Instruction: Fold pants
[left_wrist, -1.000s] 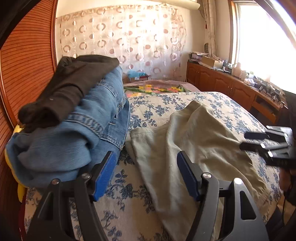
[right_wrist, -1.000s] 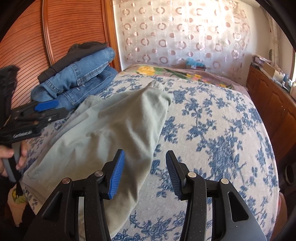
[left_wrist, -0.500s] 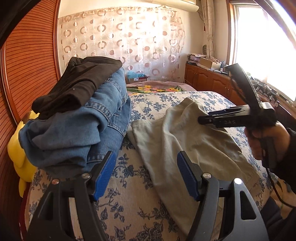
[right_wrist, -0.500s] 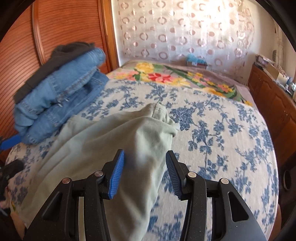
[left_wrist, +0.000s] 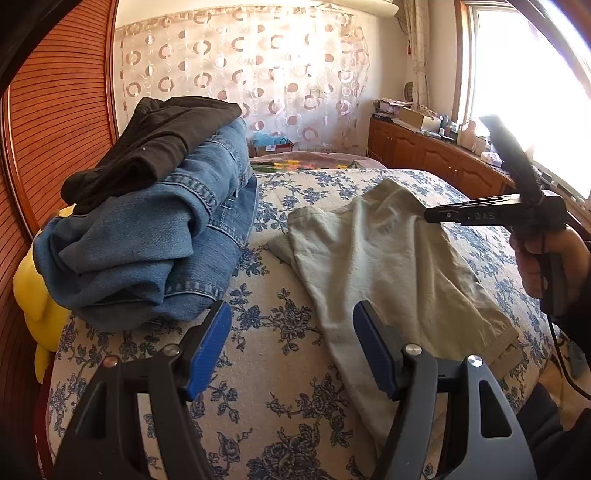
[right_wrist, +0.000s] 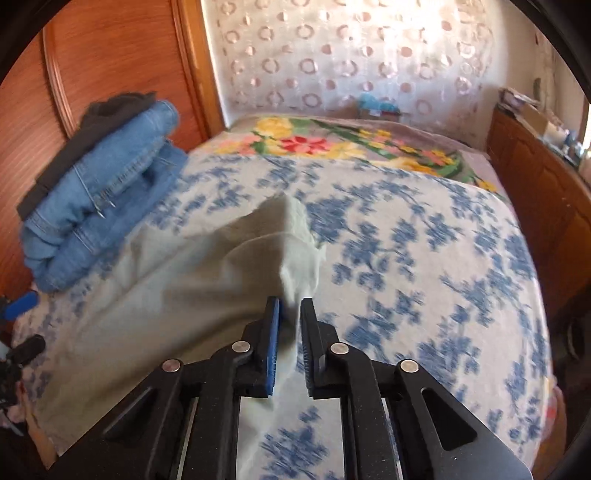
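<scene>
The bed (left_wrist: 280, 398) fills most of the room from here, covered in a cream spread with blue flowers, a wooden panel wall (left_wrist: 55, 122) along one side and a circle-patterned curtain (left_wrist: 258, 74) at the far end. On the bed by the wall sits a stack of folded blue jeans (left_wrist: 155, 236) with a dark garment (left_wrist: 155, 147) on top. Beside that stack, apart from it, the pale green pants (left_wrist: 391, 266) lie stretched out on the spread. The right gripper (right_wrist: 290, 314) has just been closing its jaws, and a raised fold at the pants' edge stands between them; whether the pads already press on the cloth I cannot tell. The left gripper (left_wrist: 291, 343) hangs over the near end of the bed, jaws wide apart with nothing between them, one blue pad near the jeans, the other over the pants.
</scene>
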